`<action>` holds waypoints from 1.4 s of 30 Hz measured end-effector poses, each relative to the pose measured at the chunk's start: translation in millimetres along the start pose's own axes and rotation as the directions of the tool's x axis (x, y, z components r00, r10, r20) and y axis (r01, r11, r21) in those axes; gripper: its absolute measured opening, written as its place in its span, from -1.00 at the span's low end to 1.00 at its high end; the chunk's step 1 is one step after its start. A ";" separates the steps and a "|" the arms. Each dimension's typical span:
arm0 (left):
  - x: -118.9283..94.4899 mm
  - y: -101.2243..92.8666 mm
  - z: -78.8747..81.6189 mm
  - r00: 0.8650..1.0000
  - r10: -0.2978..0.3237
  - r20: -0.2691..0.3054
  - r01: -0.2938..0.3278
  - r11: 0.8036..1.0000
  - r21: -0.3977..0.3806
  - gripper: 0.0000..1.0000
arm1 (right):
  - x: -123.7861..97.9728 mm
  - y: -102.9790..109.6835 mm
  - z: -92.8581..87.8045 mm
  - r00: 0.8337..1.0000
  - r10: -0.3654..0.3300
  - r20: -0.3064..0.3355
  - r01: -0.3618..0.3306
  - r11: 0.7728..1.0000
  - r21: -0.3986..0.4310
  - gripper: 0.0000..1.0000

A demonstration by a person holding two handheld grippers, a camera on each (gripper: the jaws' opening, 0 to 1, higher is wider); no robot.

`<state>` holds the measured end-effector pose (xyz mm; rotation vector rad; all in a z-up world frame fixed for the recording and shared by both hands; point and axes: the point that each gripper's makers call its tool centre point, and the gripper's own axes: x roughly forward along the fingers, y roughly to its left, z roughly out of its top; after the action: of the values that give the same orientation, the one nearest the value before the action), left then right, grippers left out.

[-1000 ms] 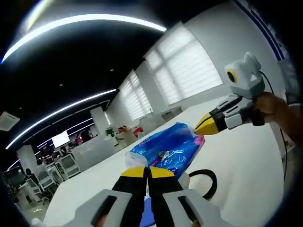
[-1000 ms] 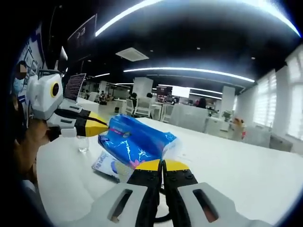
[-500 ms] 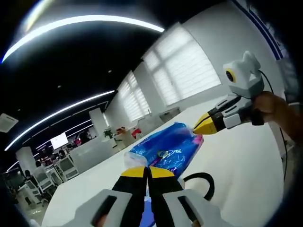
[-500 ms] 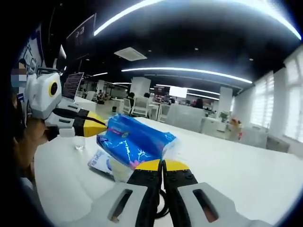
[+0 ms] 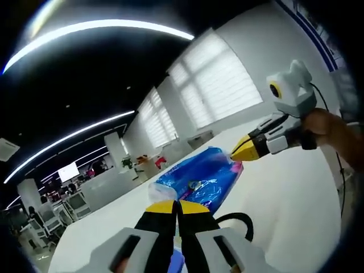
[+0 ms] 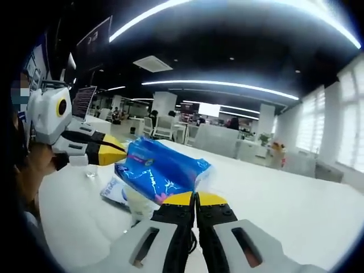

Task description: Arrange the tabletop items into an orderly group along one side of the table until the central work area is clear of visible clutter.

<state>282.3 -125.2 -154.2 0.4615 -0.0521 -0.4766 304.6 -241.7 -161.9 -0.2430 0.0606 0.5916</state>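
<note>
Printing runs across the blue tissue pack point(image 5: 196, 181), but none of it can be read at this size; in the right gripper view there is white lightning-like artwork and a pink patch on the wrapper point(image 6: 161, 176). The pack is up off the white table point(image 5: 284, 196), slung between both tools. The left gripper point(image 5: 176, 208) has its yellow tips pressed together on the pack's near end, and the right gripper point(image 5: 239, 152) comes in from the right of that view with its yellow tips pinched on the far, pink-edged corner. From the right gripper view it reads the same: the right gripper point(image 6: 195, 199) is clamped on one end, the left gripper point(image 6: 116, 154) on the other.

Under the lifted pack, a black cable point(image 5: 239, 219) loops across the tabletop. In the right gripper view a flat printed packet point(image 6: 115, 191) lies on the table point(image 6: 273, 196) just beneath the pack, its text too small to read, and a small clear cup point(image 6: 91, 170) stands beyond it near the left gripper. Office desks and chairs point(image 6: 165, 128) sit well back, and bright windows with blinds point(image 5: 219, 79) line the wall.

A hand point(image 5: 325, 128) grips the right tool's handle, arm reaching in from the right edge; another hand point(image 6: 35, 165) holds the left tool, low at the left.
</note>
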 end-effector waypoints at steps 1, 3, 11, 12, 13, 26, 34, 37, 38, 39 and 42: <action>0.5 -1.2 0.2 1.000 -0.004 -0.002 0.004 1.000 0.002 -1.00 | -0.3 -0.8 -0.1 1.000 -0.002 0.000 0.002 1.000 0.000 -1.00; 2.0 -1.9 2.1 1.000 -0.006 0.001 0.006 1.000 0.004 -1.00 | -1.0 -2.6 -0.3 1.000 -0.007 -0.001 0.007 1.000 -0.001 -1.00; 8.5 -4.1 8.4 1.000 -0.019 0.013 0.019 1.000 0.002 -1.00 | -7.2 -10.4 -2.3 1.000 -0.024 -0.001 0.024 1.000 0.001 -1.00; 10.9 -4.1 8.9 1.000 -0.022 0.014 0.022 1.000 0.001 -1.00 | -7.8 -11.5 -2.4 1.000 -0.027 -0.001 0.027 1.000 0.002 -1.00; 12.3 -4.0 9.1 1.000 -0.023 0.015 0.023 1.000 0.001 -1.00 | -8.4 -12.4 -2.6 1.000 -0.028 -0.001 0.028 1.000 0.002 -1.00; 20.9 -16.5 13.3 0.999 -0.042 0.025 0.042 0.999 0.008 -1.00 | -16.3 -26.4 -10.3 0.999 -0.051 -0.009 0.051 0.999 0.006 -1.00; 28.8 -26.1 17.9 0.998 -0.058 0.032 0.058 0.998 0.013 -1.00 | -22.4 -37.5 -12.9 0.997 -0.069 -0.015 0.069 0.998 0.006 -1.00; 31.4 -30.2 19.3 0.997 -0.064 0.036 0.063 0.998 0.012 -1.00 | -24.7 -40.7 -13.8 0.997 -0.076 -0.015 0.076 0.997 0.004 -1.00; 32.5 -32.0 20.1 0.997 -0.066 0.038 0.065 0.998 0.012 -1.00 | -25.9 -42.5 -14.2 0.997 -0.080 -0.015 0.080 0.997 0.005 -1.00; 33.1 -34.9 20.3 0.997 -0.069 0.038 0.069 0.998 0.016 -1.00 | -26.9 -44.2 -14.7 0.996 -0.084 -0.016 0.084 0.996 0.005 -1.00; 35.5 -37.7 21.3 0.996 -0.075 0.039 0.074 0.997 0.018 -1.00 | -29.0 -46.8 -16.1 0.996 -0.091 -0.018 0.091 0.996 0.008 -1.00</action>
<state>294.3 -179.9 -153.7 0.4713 -0.0776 -0.5593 306.9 -299.0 -164.0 -0.2414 0.0682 0.4984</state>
